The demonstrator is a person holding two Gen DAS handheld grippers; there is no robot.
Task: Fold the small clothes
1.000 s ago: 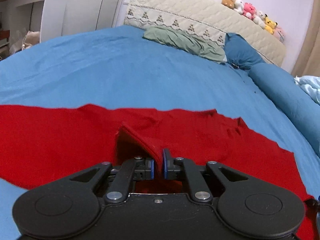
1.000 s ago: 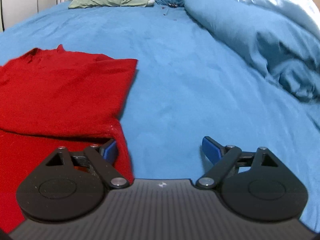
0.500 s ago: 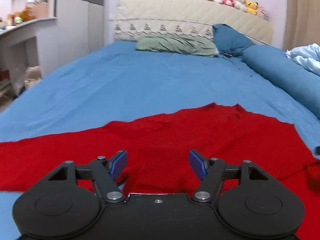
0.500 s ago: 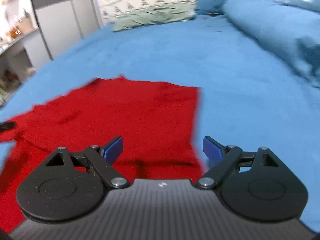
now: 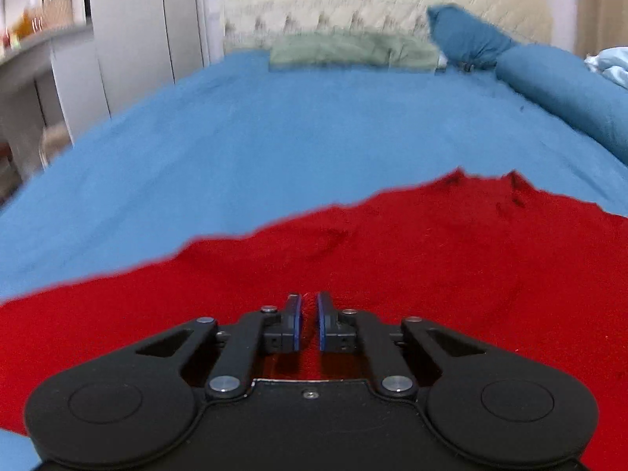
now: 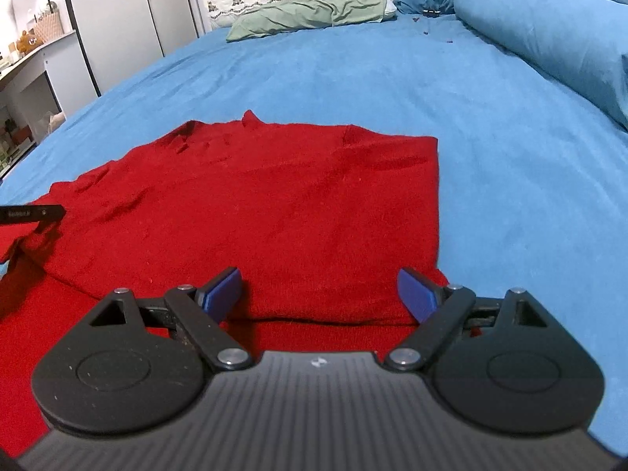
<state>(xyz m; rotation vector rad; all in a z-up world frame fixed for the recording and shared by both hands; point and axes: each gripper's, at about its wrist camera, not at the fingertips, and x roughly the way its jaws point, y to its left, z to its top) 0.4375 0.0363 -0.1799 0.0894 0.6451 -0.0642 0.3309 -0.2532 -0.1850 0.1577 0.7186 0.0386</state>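
Note:
A red knitted garment lies spread on the blue bed sheet. In the right wrist view the garment is doubled over, with a layer edge running just in front of my fingers. My left gripper sits low on the cloth. Its jaws are closing to a thin slit with a pinch of red fabric between the pads. Its black tip shows at the left edge of the right wrist view, with cloth ruffled under it. My right gripper hovers open over the garment's near right part, holding nothing.
A green pillow and a blue cushion lie against the quilted headboard. A rolled blue duvet runs along the right side. A grey wardrobe and a white desk stand left of the bed.
My left gripper let go of a raised fold, opened wide, then closed again on the flat cloth. My right gripper swung left from the bare sheet to over the garment, staying open.

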